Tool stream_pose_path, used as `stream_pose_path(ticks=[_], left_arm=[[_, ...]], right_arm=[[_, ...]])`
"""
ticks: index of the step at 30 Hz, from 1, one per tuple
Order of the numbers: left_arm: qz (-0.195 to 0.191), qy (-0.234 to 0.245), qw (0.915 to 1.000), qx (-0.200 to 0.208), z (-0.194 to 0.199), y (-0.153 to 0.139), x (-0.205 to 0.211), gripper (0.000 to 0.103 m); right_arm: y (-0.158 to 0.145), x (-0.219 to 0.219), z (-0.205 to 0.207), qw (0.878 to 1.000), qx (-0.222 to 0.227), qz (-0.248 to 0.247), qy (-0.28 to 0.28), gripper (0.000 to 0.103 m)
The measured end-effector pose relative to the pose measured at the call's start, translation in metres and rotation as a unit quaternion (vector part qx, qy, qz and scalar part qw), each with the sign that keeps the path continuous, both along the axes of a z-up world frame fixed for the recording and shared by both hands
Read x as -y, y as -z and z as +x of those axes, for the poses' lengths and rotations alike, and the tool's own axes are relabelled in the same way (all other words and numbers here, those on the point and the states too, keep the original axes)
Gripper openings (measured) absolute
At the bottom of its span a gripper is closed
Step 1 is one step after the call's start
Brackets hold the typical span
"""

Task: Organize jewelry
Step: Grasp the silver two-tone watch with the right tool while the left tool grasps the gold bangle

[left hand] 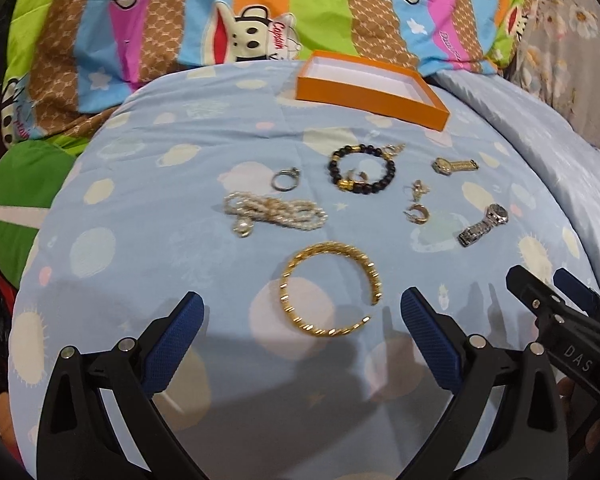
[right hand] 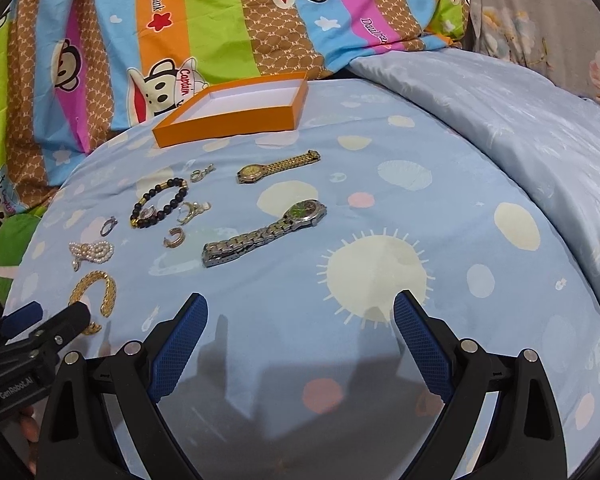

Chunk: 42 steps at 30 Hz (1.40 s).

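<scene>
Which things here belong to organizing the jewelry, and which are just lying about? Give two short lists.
Belongs to the job: orange box, gold bangle, pearl strand, black bead bracelet, silver ring, gold watch, silver watch, earrings.

Just lying about: cartoon quilt, blue bedsheet, green cushion.

Both wrist cams look forward and down along their own fingers at the blue bedsheet point(left hand: 148, 184), low and close. Left cam sits left, centred on the gold bangle point(left hand: 330, 290) right ahead, orange box point(left hand: 370, 82) at the far edge. Right cam sits further right, facing mostly bare sheet; jewelry falls left of centre, silver watch point(right hand: 266, 236) nearest its axis. Shared: the box, the whole jewelry spread, cartoon quilt point(right hand: 228, 28) at the back. Each cam catches the other gripper at its inner edge: right gripper point(left hand: 548, 288) low-right, left gripper point(right hand: 52, 316) low-left.
</scene>
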<state>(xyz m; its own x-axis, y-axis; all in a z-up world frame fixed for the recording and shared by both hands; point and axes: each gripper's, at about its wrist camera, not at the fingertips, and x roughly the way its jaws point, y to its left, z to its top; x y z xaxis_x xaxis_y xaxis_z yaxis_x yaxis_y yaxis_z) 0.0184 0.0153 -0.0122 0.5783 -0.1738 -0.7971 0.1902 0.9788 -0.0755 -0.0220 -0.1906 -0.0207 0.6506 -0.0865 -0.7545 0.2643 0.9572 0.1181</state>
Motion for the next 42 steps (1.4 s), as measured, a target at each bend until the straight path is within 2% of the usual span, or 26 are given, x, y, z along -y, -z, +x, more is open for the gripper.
stream_pose_path(ticks=[5,8,10,14,16,20,24,29,34,38,42], left_arm=[[0.037,-0.001,0.9993,0.004,0.013,0.003,0.02,0.095],[0.028,0.006,0.9994,-0.02,0.018,0.011,0.019,0.075],[0.033,0.006,0.9994,-0.009,0.017,0.01,0.019,0.072],[0.022,0.001,0.9998,-0.003,0.016,0.008,0.012,0.055],[0.005,-0.003,1.0,-0.004,0.016,0.007,0.006,0.055],[0.004,-0.003,1.0,0.0,0.015,0.006,0.002,0.055],[-0.005,-0.001,1.0,0.0,0.015,0.006,-0.001,0.055],[-0.004,0.0,1.0,0.0,0.016,0.006,-0.001,0.055],[-0.001,0.001,1.0,0.002,0.015,0.006,-0.001,0.055],[0.0,0.002,1.0,0.003,0.015,0.006,0.0,0.055],[0.002,0.003,1.0,0.004,0.014,0.006,0.001,0.055]], right_arm=[[-0.001,0.016,0.008,1.0,-0.003,0.02,0.018,0.092],[0.0,0.019,0.014,0.999,-0.007,0.029,0.018,0.092],[0.001,0.018,0.02,0.999,-0.011,0.03,0.016,0.092],[0.001,0.017,0.032,0.999,-0.016,0.038,0.014,0.092],[0.001,0.017,0.039,0.999,-0.019,0.042,0.015,0.091],[0.003,0.017,0.052,0.998,-0.033,0.057,0.021,0.077],[0.005,0.013,0.064,0.997,-0.046,0.043,0.035,0.068],[0.004,0.016,0.074,0.996,-0.05,0.036,0.058,0.044],[0.005,0.013,0.081,0.996,-0.051,0.022,0.069,0.037],[0.006,0.003,0.084,0.997,-0.048,-0.018,0.063,0.029],[0.007,-0.003,0.085,0.997,-0.043,-0.049,0.05,0.027]])
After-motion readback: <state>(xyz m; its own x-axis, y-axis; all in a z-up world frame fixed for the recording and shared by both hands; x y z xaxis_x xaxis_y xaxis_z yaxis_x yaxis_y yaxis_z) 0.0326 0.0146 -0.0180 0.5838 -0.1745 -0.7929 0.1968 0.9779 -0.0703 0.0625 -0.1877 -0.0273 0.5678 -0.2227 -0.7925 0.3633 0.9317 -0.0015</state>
